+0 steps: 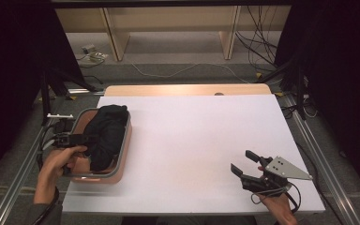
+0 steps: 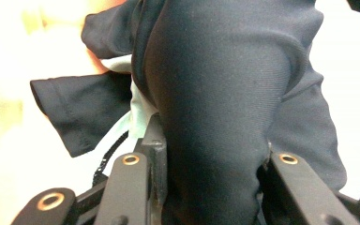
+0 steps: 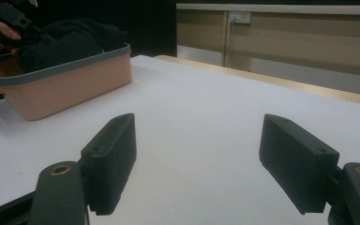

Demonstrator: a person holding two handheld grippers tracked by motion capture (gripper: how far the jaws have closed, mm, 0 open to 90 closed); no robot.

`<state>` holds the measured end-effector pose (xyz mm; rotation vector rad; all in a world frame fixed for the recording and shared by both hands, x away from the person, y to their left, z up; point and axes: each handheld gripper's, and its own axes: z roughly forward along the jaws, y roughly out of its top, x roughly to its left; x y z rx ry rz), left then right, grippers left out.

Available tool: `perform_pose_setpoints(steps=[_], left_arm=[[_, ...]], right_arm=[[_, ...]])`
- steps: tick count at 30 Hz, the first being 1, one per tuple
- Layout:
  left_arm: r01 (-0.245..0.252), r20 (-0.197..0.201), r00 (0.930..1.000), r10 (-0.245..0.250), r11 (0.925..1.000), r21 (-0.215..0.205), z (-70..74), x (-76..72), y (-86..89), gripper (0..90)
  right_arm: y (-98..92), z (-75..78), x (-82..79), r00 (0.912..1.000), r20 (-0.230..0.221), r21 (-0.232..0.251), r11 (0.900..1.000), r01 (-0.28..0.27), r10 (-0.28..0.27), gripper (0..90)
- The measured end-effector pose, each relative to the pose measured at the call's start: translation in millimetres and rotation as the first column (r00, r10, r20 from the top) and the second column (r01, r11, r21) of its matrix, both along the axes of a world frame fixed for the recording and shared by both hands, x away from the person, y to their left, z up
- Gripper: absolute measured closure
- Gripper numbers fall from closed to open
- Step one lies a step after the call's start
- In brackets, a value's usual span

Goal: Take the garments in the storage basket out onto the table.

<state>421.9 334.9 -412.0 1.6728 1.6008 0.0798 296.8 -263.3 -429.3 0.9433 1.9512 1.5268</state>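
My left hand-held gripper (image 1: 90, 140) is clamped on the bunched black fabric garment (image 1: 105, 135) in the pink plastic basket (image 1: 124, 145) at nine o'clock on the white surface (image 1: 192, 145), so next I lift it clear, my right hand-held gripper (image 1: 243, 161) waiting open at four o'clock.

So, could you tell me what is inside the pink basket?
A bundle of dark clothing fills the pink basket, gripped by the left gripper. Anything beneath the fabric is covered.
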Motion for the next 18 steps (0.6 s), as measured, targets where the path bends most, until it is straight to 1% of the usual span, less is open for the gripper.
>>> perform_pose_setpoints(steps=[1,2,4,5,6,7,9,13,17,18], left_arm=[[-0.003,0.014,0.9999,0.003,0.9997,-0.024,2.8,-1.2,1.6,63.2],[-0.003,0.014,0.9999,0.003,0.9997,-0.024,2.8,-1.2,1.6,63.2],[0.000,0.030,0.9996,0.001,0.9990,-0.045,6.2,-2.6,4.2,63.2],[-0.004,0.038,0.9992,0.007,0.9981,-0.062,7.9,-3.3,4.7,63.1],[-0.001,0.061,0.9981,0.006,0.9962,-0.087,11.0,-5.0,6.5,63.0],[-0.001,0.061,0.9981,0.006,0.9962,-0.087,11.0,-5.0,6.5,63.0],[0.003,0.084,0.9964,0.007,0.9932,-0.117,15.4,-6.6,8.2,63.0],[0.006,0.116,0.9932,0.011,0.9899,-0.141,23.6,-9.3,7.9,63.0],[0.008,0.140,0.9900,0.016,0.9856,-0.169,28.8,-10.8,7.2,63.0],[0.008,0.145,0.9893,0.017,0.9853,-0.170,30.0,-11.3,7.0,62.9]], right_arm=[[-0.1,0.1,0.0,1.0000,-0.001,0.000,1.000,0.000,0.000,28.1],[-0.2,0.1,0.0,1.0000,-0.001,0.001,1.000,0.001,-0.001,28.1],[-0.4,0.3,0.0,1.0000,0.000,-0.002,1.000,0.002,-0.002,28.1],[-0.5,0.3,0.0,1.0000,0.000,-0.001,1.000,0.003,-0.003,28.1],[-0.6,0.3,0.0,1.0000,0.000,-0.001,1.000,0.003,-0.003,28.1],[-0.6,0.3,0.0,1.0000,0.000,-0.001,1.000,0.003,-0.003,28.1],[-0.5,0.1,0.3,1.0000,0.001,0.002,1.000,0.001,-0.001,28.1],[-0.8,0.4,0.1,1.0000,0.001,0.002,1.000,0.004,-0.004,28.1],[-0.8,0.3,0.1,1.0000,0.002,0.006,1.000,0.003,-0.003,28.1],[-0.7,0.2,0.2,1.0000,0.001,0.006,1.000,0.004,-0.004,28.1]])
